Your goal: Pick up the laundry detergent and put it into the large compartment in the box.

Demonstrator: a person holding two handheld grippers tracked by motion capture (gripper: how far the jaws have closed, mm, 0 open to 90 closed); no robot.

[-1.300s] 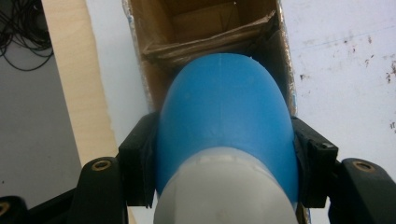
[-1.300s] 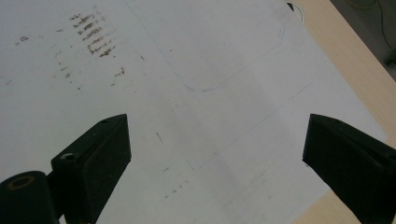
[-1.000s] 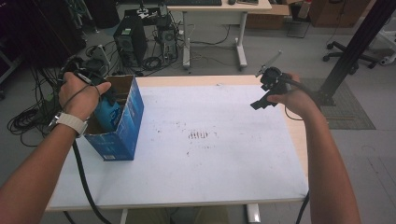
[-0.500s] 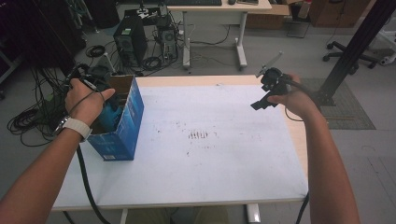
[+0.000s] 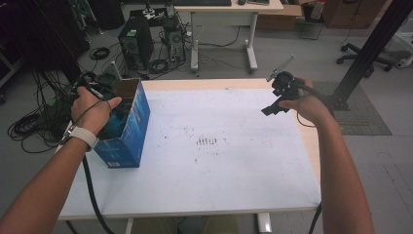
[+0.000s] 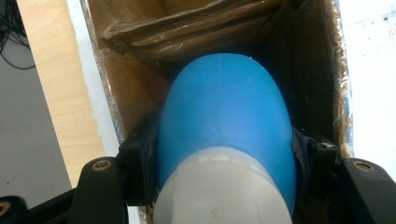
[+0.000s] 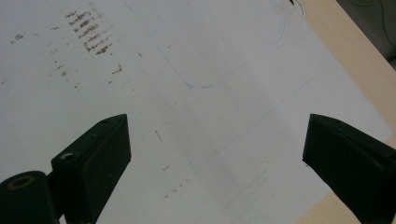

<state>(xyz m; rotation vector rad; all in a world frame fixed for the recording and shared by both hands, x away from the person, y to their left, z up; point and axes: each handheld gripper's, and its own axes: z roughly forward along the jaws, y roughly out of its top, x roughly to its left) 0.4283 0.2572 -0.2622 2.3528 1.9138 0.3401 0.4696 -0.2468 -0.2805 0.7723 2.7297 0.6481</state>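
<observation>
An open blue cardboard box [image 5: 130,127] stands at the table's left edge. My left gripper [image 5: 106,100] reaches down into its top. In the left gripper view the left gripper [image 6: 226,149] is shut on a smooth blue rounded object [image 6: 224,102] with a whitish end [image 6: 219,191], held inside the brown walls of the box [image 6: 310,60]. My right gripper [image 5: 273,103] hangs above the table's far right part, away from the box. In the right gripper view the right gripper [image 7: 217,140] is open with only the white tabletop [image 7: 210,56] between its jaws.
The white table surface [image 5: 219,165] carries small brown marks [image 5: 207,141] near its middle. A bare wooden strip [image 5: 311,146] runs along the right edge. Cables, a computer tower [image 5: 136,46] and another desk [image 5: 229,9] stand on the floor beyond.
My left hand has sunk a little, carrying the blue object lower into the box. The right hand has stayed where it was.
</observation>
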